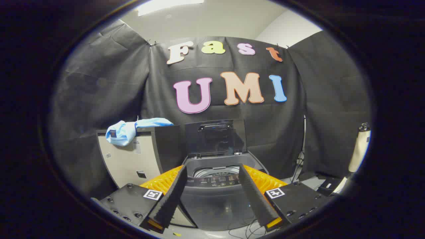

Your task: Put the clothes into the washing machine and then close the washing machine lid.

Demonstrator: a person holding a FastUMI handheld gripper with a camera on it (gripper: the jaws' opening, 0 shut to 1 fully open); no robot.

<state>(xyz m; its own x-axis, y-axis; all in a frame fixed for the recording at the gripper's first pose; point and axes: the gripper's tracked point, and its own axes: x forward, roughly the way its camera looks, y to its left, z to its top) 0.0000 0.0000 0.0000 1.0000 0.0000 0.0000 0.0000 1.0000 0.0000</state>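
Clothes waited on the cabinet, machine lid up, gripper empty.

A bundle of light blue clothes (127, 131) lay on top of a pale cabinet (132, 159), up and to the left of the gripper (212, 181) and well beyond its fingers. The gripper's fingers stood wide apart, holding nothing. Between them sat the washing machine (215, 192), its lid (215, 136) raised upright and the drum open.

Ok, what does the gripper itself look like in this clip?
The gripper has two long flat fingers with ribbed inner faces, open. Behind them sit orange ribbed parts and black bolted plates, each with a square black-and-white marker tag.
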